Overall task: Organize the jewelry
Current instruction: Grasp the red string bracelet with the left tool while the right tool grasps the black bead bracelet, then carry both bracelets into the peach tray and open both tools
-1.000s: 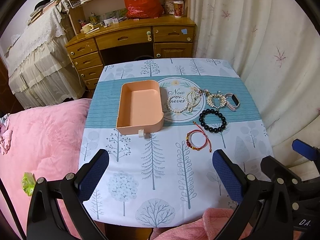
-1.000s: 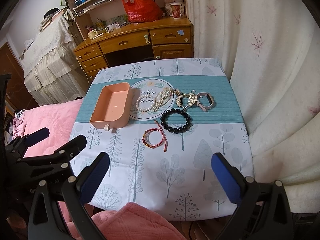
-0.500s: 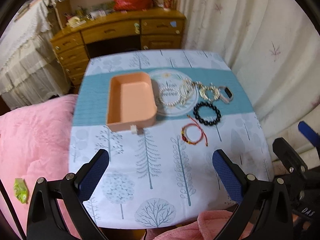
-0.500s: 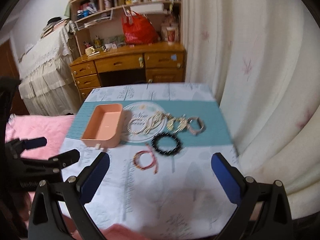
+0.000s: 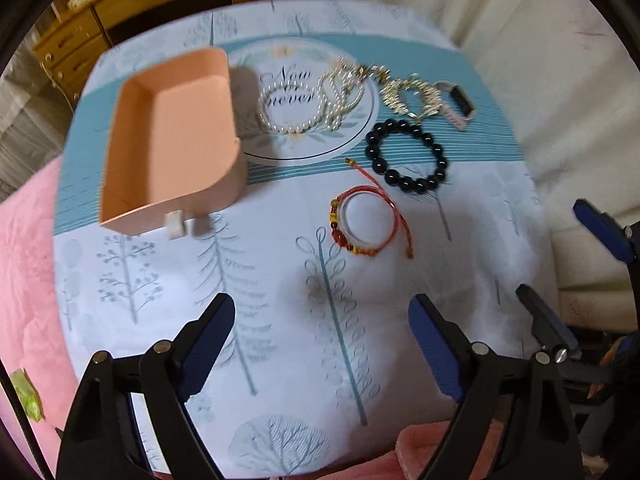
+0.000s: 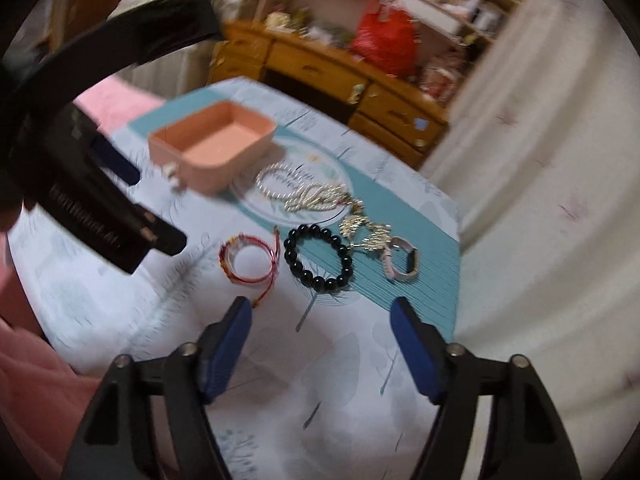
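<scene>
An empty peach tray (image 5: 172, 136) (image 6: 216, 148) sits at the table's left. To its right lie a pearl necklace (image 5: 308, 104) (image 6: 296, 188), a gold chain piece (image 5: 412, 94) (image 6: 364, 228), a pink watch band (image 5: 458, 106) (image 6: 402, 264), a black bead bracelet (image 5: 406, 156) (image 6: 318, 258) and a red cord bracelet (image 5: 366, 224) (image 6: 248, 258). My left gripper (image 5: 322, 320) is open and empty, above the cloth short of the red bracelet. My right gripper (image 6: 322, 320) is open and empty, just short of the black bracelet.
The table wears a tree-print cloth (image 5: 280, 300) with a teal band. A pink blanket (image 5: 24, 260) lies to the left, a cream curtain (image 6: 540, 160) to the right, a wooden desk (image 6: 320, 72) with a red bag (image 6: 384, 40) beyond. The left gripper's body (image 6: 92, 208) crosses the right wrist view.
Both grippers have moved forward and down towards the jewelry, which looms larger. The right wrist view has swung and tilted to the left. Both stay open.
</scene>
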Demonstrator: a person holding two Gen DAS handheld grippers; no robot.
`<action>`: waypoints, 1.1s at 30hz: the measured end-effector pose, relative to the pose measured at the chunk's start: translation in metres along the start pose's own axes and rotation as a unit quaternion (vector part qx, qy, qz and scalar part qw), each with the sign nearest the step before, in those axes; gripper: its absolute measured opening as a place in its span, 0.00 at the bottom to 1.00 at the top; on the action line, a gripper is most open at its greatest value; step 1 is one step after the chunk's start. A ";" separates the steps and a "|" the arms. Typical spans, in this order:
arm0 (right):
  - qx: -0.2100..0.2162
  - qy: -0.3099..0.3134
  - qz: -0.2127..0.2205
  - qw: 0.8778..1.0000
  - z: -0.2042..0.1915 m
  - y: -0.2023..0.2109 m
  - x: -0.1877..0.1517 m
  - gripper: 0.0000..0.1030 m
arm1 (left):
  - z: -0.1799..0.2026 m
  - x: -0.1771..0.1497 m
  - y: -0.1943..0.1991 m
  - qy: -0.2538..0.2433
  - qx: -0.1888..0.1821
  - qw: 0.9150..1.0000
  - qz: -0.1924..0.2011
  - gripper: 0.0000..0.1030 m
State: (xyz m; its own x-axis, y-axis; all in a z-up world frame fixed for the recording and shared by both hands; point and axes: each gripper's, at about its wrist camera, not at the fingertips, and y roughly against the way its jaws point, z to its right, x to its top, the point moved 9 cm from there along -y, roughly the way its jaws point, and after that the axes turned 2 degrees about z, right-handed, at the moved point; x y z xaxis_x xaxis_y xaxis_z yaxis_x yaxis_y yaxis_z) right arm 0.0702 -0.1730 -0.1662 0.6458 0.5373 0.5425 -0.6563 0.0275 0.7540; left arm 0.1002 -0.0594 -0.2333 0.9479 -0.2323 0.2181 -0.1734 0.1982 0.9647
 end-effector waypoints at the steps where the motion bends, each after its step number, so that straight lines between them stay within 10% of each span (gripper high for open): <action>1: 0.014 0.022 0.002 1.000 -0.003 -0.012 -0.001 0.61 | 0.000 0.002 -0.005 0.006 0.002 1.000 -0.006 0.84; 6: 0.067 0.091 -0.002 0.994 -0.013 -0.059 -0.009 0.33 | -0.003 0.016 -0.044 0.055 0.032 0.997 -0.047 0.63; 23: 0.159 0.132 0.021 0.978 -0.016 -0.127 -0.006 0.28 | 0.023 0.030 -0.086 0.102 0.052 0.989 -0.098 0.38; 27: 0.185 0.107 -0.003 0.977 -0.017 -0.138 -0.008 0.28 | 0.013 0.030 -0.082 0.111 0.068 0.987 -0.099 0.11; 33: 0.228 0.048 -0.032 0.972 -0.013 -0.146 -0.012 0.15 | 0.011 0.030 -0.080 0.098 0.054 0.987 -0.115 0.10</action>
State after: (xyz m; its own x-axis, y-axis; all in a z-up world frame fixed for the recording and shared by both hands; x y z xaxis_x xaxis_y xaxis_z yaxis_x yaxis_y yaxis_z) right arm 0.1531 -0.1722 -0.2881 0.6259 0.6231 0.4690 -0.3604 -0.3022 0.8825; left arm 0.1393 -0.0926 -0.3019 0.9972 -0.0680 -0.0308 0.0346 0.0562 0.9978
